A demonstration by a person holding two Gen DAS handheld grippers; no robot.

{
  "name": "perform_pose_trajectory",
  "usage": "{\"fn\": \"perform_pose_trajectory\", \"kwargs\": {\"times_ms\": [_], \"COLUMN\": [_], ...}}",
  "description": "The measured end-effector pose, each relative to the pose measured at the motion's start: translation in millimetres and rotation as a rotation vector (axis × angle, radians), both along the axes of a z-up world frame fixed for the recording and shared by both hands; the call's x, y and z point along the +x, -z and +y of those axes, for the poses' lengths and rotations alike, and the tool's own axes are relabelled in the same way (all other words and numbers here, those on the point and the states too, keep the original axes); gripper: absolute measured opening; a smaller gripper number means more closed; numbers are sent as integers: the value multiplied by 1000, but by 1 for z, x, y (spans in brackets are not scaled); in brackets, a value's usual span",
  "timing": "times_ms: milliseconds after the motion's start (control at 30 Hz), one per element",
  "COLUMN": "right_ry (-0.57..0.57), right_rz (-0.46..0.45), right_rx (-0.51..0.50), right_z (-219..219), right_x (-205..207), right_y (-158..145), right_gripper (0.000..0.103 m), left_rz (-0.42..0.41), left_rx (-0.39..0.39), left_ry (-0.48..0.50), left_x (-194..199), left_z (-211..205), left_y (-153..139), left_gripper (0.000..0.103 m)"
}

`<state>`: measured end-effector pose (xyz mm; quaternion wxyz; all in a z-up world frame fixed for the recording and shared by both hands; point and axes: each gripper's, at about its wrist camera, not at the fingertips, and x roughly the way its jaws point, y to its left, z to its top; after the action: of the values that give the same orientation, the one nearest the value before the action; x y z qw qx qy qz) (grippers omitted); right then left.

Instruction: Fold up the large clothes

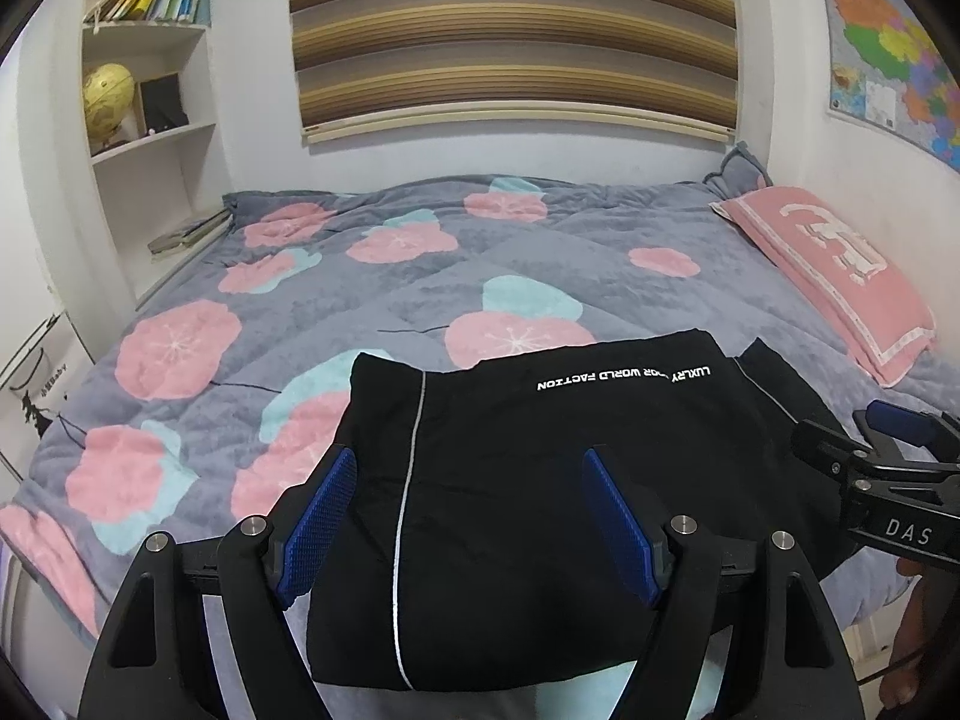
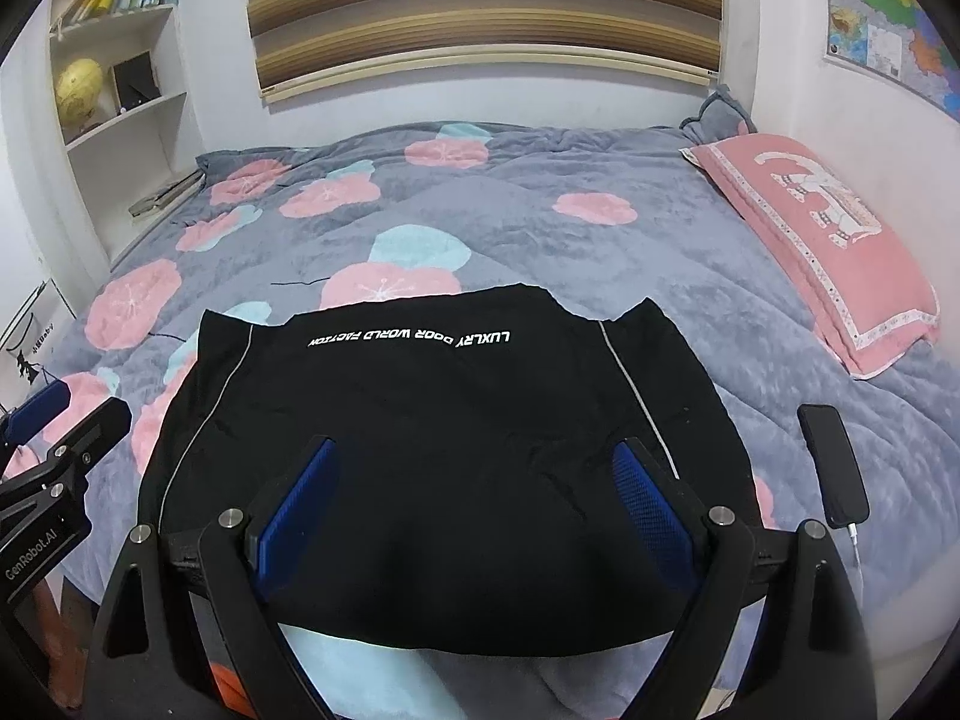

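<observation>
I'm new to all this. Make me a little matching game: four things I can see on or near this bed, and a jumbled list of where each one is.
Things:
1. black garment
2. pink pillow
3. phone
4. globe

Places:
A. on a wall shelf at the left
B. folded on the near part of the bedspread, white lettering facing away
C. on the bedspread, right of the garment, with a cable plugged in
D. along the bed's right side by the wall

Pairs: 1-B, 2-D, 3-C, 4-A
</observation>
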<state>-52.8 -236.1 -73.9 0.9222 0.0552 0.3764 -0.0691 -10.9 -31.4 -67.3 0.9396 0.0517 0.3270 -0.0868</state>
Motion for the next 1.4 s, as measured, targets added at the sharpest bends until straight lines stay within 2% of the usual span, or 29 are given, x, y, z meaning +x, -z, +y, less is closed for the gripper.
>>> {"fn": "perform_pose_trajectory", "kwargs": {"times_ms": [1400], "right_ry": [-7], "right_rz": [5], "right_rx": [-9], "right_z": [-1], "right_x": [-2], "right_y": [2], "right_gripper": [94], "left_rz": [18], "left_rx": [-4], "left_ry": [34], "left_x": [0], "left_z": [-8], "left_y": [1], "left_gripper": [79]}}
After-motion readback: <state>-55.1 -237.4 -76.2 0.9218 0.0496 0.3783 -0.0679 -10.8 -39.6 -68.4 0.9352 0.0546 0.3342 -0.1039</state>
